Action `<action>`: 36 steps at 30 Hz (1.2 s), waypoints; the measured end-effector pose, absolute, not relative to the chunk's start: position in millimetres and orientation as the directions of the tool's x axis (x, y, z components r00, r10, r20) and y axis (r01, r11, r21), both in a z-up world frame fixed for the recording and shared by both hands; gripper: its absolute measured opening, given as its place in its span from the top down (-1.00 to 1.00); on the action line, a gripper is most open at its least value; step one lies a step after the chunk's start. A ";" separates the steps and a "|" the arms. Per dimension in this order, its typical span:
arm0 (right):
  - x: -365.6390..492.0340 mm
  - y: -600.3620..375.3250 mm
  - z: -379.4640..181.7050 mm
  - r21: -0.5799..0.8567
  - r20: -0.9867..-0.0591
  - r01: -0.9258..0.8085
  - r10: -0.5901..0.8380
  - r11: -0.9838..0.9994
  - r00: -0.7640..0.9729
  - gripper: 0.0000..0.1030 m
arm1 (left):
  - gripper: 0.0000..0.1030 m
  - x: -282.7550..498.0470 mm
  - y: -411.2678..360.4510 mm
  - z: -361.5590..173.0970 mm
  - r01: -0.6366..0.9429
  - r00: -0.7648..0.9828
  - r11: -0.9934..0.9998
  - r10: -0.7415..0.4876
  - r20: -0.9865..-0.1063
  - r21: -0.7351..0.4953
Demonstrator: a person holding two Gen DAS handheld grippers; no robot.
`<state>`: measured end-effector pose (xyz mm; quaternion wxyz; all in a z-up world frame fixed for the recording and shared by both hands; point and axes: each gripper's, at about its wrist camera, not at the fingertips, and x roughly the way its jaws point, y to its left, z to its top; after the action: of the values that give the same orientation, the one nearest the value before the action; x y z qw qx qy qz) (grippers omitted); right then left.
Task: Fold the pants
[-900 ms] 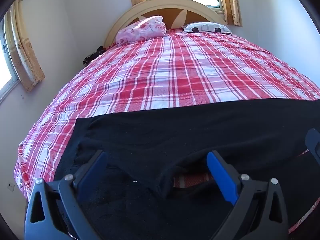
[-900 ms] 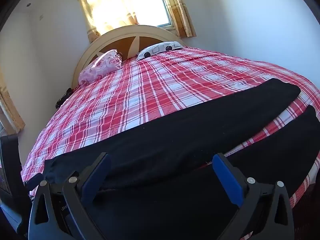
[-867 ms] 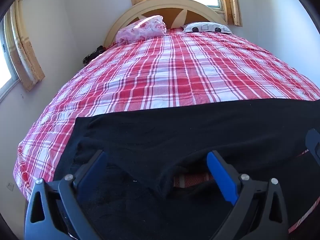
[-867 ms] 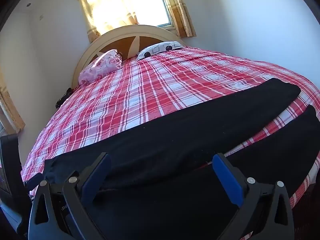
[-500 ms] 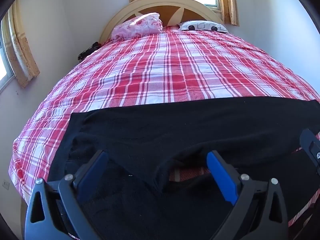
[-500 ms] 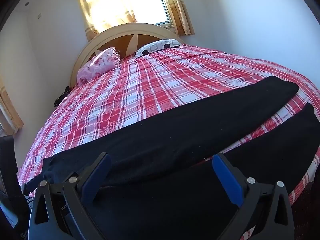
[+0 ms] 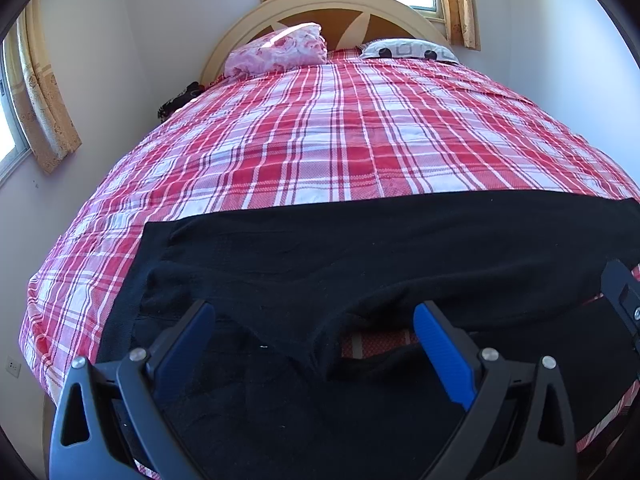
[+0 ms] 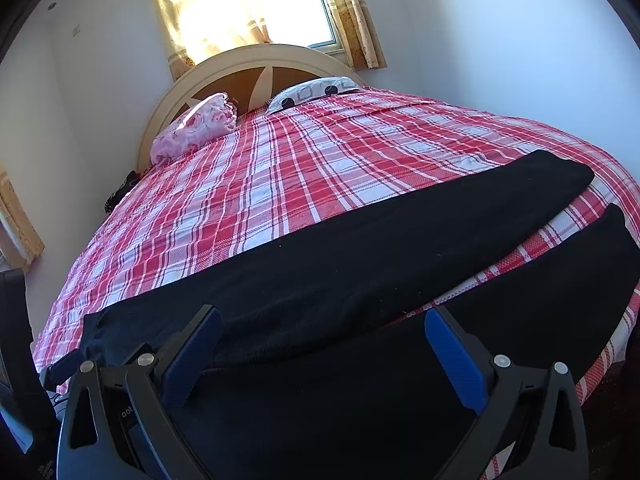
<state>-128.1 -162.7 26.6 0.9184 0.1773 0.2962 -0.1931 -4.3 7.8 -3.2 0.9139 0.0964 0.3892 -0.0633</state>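
Black pants (image 7: 360, 256) lie flat across the near end of a bed with a red plaid cover (image 7: 340, 140), waist at the left, legs stretching right. My left gripper (image 7: 314, 316) is open over the crotch, where the legs split and a patch of cover shows. My right gripper (image 8: 322, 324) is open above the near leg (image 8: 500, 320); the far leg (image 8: 400, 240) lies beyond it, with a strip of cover between them. Neither gripper holds cloth. The right gripper's edge shows in the left wrist view (image 7: 622, 296).
A pink pillow (image 7: 280, 54) and a white patterned pillow (image 7: 408, 50) lie by the curved headboard (image 7: 332, 4). Walls stand close on both sides. Curtained windows are behind the headboard and on the left wall. A dark object (image 7: 180, 98) lies at the bed's left edge.
Both grippers have lowered slightly and tilted, so the bed sits a little lower in each view. The pants have not moved. Both grippers stay open.
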 end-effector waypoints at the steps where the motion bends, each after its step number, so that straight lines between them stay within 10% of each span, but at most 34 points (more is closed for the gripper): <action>1: -128.1 -163.1 26.6 0.212 -0.613 0.460 -0.249 0.862 0.750 -0.98 | -0.98 -4.1 8.3 -3.3 0.191 0.688 0.974 -0.042 -0.725 0.125; 36: -126.1 -165.3 22.0 0.216 -0.635 0.473 -0.245 0.854 0.733 -0.98 | -0.98 -5.3 8.0 -5.2 0.191 0.683 0.973 -0.036 -0.730 0.131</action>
<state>-126.1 -165.3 22.0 0.9122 0.1851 0.3082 -0.1967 -5.3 8.0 -5.2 0.9120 0.0985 0.3933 -0.0620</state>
